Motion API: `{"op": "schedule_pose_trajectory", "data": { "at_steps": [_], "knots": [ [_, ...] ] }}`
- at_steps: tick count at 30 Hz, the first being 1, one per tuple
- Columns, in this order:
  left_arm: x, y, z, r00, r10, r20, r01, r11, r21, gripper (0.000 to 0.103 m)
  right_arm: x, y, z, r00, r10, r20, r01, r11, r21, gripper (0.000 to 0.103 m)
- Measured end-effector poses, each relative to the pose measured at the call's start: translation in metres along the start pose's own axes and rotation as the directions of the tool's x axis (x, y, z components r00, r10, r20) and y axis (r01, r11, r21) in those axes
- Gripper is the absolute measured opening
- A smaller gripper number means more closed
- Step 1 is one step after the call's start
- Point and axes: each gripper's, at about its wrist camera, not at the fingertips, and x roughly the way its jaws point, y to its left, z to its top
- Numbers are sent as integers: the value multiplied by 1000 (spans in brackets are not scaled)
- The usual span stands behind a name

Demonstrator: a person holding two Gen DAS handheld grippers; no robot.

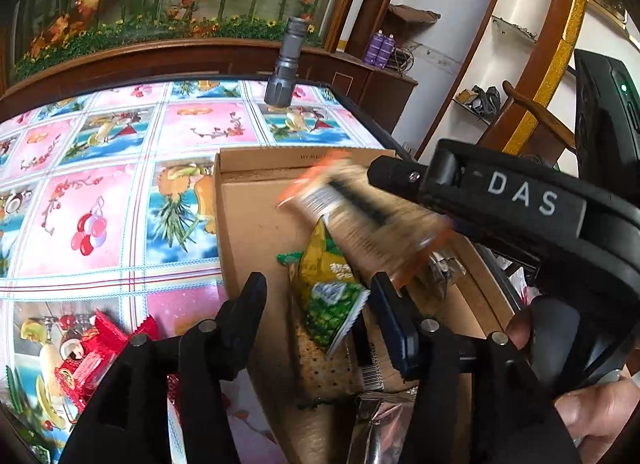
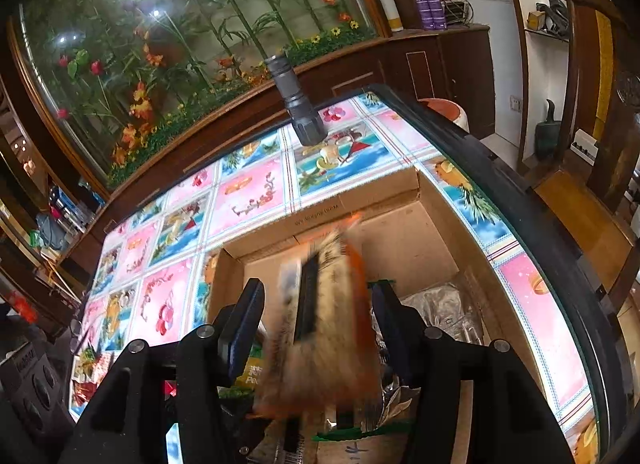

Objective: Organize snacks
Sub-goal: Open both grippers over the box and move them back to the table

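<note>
You are holding the left hand-held gripper (image 1: 316, 292) with fingers apart and nothing between them, over a cardboard box (image 1: 256, 223) sitting on the fruit-patterned worktop (image 1: 100, 191). Your right hand-held gripper (image 2: 318, 304) is also spread apart; a blurred orange snack packet (image 2: 324, 336) is lying between its fingers, apparently loose above the box. A green-and-yellow snack packet (image 1: 328, 288) is resting inside the box. A red snack packet (image 1: 92, 356) is lying on the worktop beside it. A grey flashlight (image 1: 286, 63) is standing at the far edge.
</note>
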Motion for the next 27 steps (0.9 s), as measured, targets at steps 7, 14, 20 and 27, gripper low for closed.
{"op": "schedule_pose_trajectory", "data": {
  "at_steps": [7, 14, 20, 27],
  "knots": [
    [-30, -2, 5, 998, 9, 63, -10, 1000, 16, 58, -19, -1, 6, 995, 51, 82, -54, 998, 35, 61],
    [-76, 13, -2, 989, 83, 124, -87, 996, 25, 59, -33, 16, 3, 980, 118, 159, -117, 993, -16, 61],
    [-113, 46, -27, 974, 159, 159, -165, 986, 28, 64, -36, 33, -4, 970, 154, 187, -142, 987, -78, 68],
    [-158, 116, -55, 955, 245, 169, -236, 969, -70, 64, -30, 77, -27, 966, 235, 106, -209, 955, -212, 72]
  ]
}}
